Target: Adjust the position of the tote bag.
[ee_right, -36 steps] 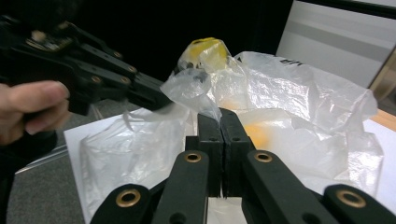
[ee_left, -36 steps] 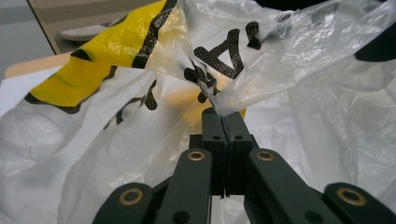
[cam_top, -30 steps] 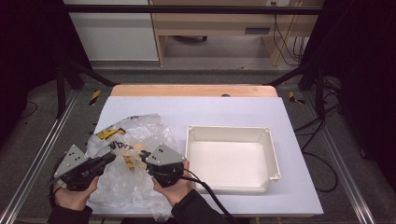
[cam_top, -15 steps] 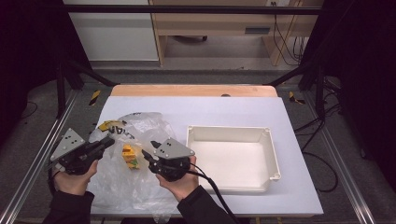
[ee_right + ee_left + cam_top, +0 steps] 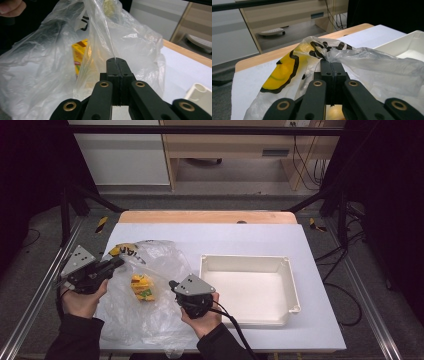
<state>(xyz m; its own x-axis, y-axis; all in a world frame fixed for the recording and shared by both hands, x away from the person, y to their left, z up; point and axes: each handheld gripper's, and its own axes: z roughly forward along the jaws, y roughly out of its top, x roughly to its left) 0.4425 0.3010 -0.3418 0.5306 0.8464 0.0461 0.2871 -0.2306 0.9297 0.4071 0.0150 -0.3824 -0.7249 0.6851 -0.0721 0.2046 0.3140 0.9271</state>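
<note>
Lower left of the high view: the left tool and right tool each pinch the plastic bag, stretched between them over the tabletop, a yellow carton inside.

My left hand holds the left gripper low at the table's left edge, jaws pointing right and slightly away from me, pressed together on a fold of the bag. My right hand grips the right gripper nearer the middle, its jaws aimed left, also clamped flat on bag film. Both forearms come in from the near edge, dark sleeves showing.
</note>
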